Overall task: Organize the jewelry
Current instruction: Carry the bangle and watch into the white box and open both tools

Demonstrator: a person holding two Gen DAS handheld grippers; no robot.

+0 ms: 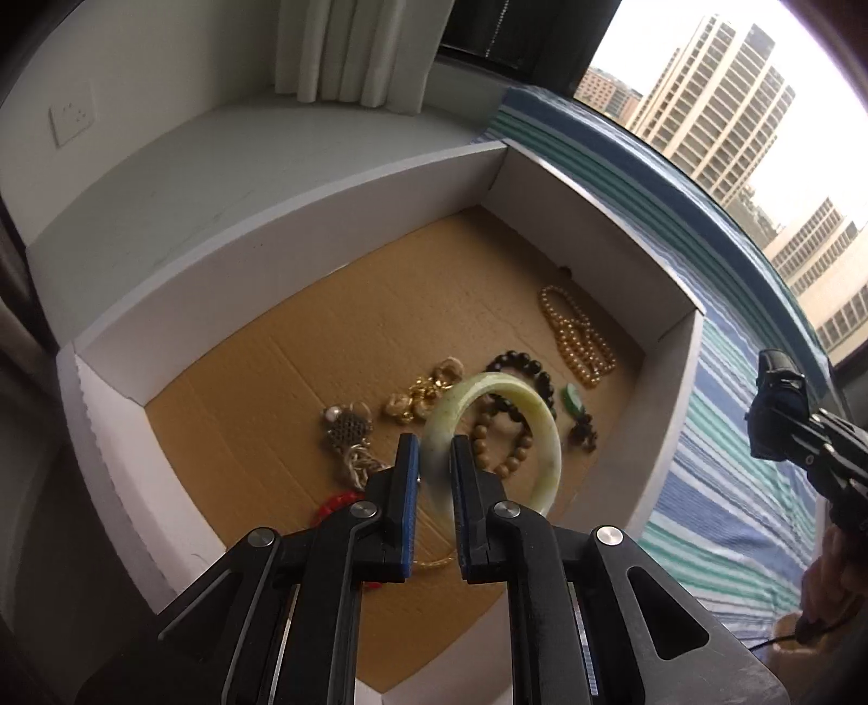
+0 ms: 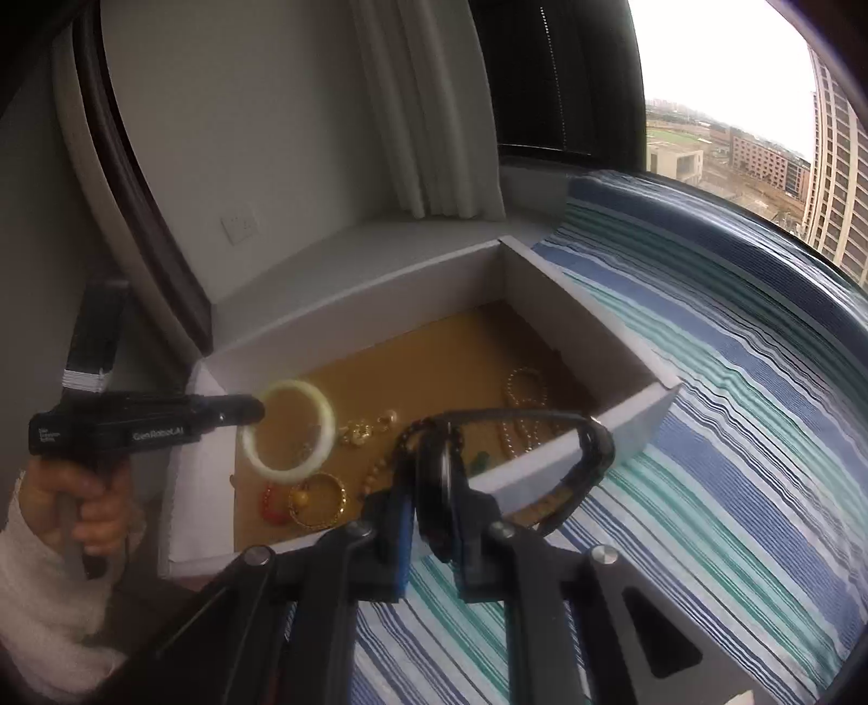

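Note:
My left gripper (image 1: 435,450) is shut on a pale green jade bangle (image 1: 548,434) and holds it above the floor of a white box (image 1: 304,217) with a brown cardboard floor. In the right wrist view the bangle (image 2: 325,420) hangs from the left gripper (image 2: 255,409) over the box (image 2: 634,412). My right gripper (image 2: 434,461) is shut on a black wristwatch (image 2: 591,434) with a looped strap, held over the box's near wall. In the box lie a gold pearl strand (image 1: 578,336), dark bead bracelets (image 1: 523,369), gold chains (image 1: 423,393) and a red piece (image 1: 336,501).
The box sits on a blue, green and white striped cloth (image 2: 705,434). A grey ledge (image 1: 217,157), a white curtain (image 1: 347,49) and a wall socket (image 1: 73,116) stand behind it. A window with tall buildings (image 1: 716,92) is at the right.

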